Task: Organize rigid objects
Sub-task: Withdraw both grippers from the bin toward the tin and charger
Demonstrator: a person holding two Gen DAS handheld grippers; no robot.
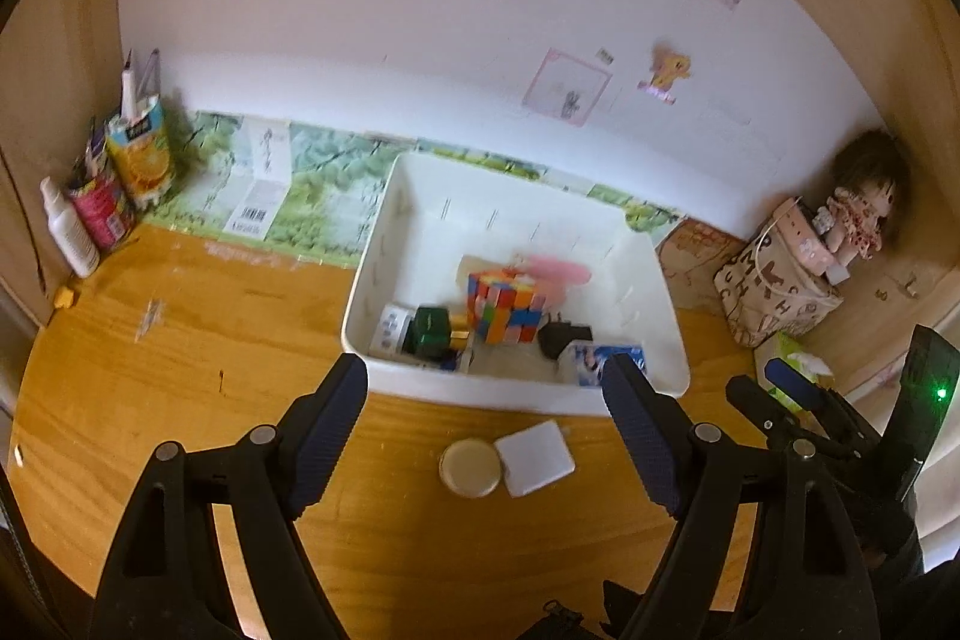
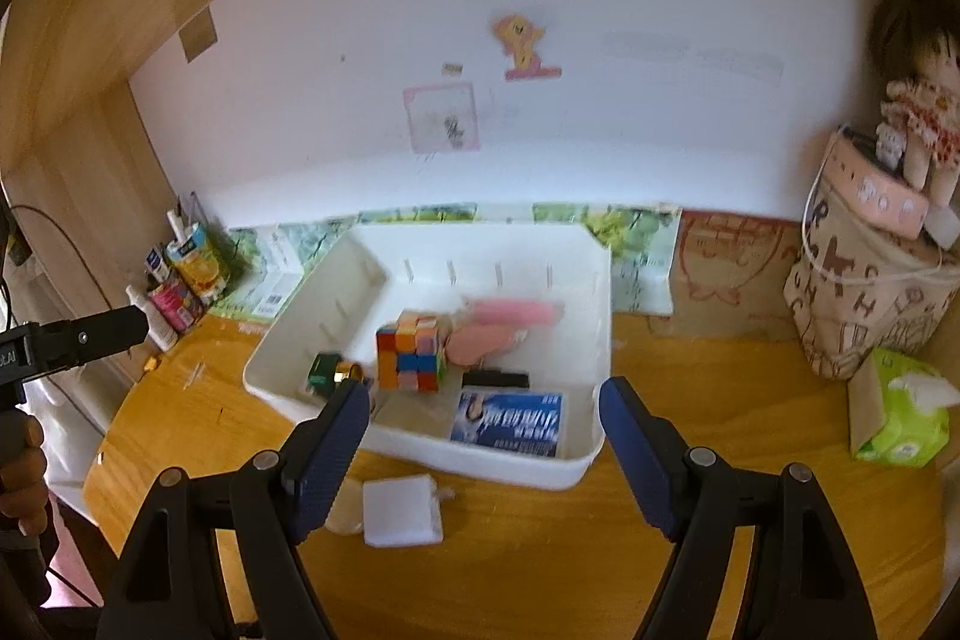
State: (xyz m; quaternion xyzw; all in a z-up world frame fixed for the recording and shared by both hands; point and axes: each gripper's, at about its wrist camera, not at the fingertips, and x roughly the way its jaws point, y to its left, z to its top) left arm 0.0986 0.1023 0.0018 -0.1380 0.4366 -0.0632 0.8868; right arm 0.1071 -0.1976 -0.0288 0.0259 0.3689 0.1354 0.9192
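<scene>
A white bin point(image 1: 528, 397) point(image 2: 510, 466) stands on the wooden desk. It holds a colourful puzzle cube point(image 1: 504, 307) point(image 2: 411, 355), a green box point(image 1: 429, 331), a pink item point(image 2: 510, 313), a black adapter point(image 1: 561, 337) and a blue printed pack point(image 2: 510, 424). In front of the bin lie a round tin point(image 1: 470, 466) and a white square block point(image 1: 534, 457) point(image 2: 401, 511). My left gripper point(image 1: 486, 376) is open and empty, above the desk before the bin. My right gripper point(image 2: 483, 394) is open and empty too, near the bin's front edge; it also shows in the left wrist view as the right gripper point(image 1: 768, 388).
Juice cartons point(image 1: 141, 154) and a white bottle point(image 1: 69, 226) crowd the back left corner. A patterned bag point(image 1: 774, 292) with a doll point(image 1: 864, 208) on top fills the back right. A green tissue pack point(image 2: 900, 412) sits right of the bin. Wooden panels close both sides.
</scene>
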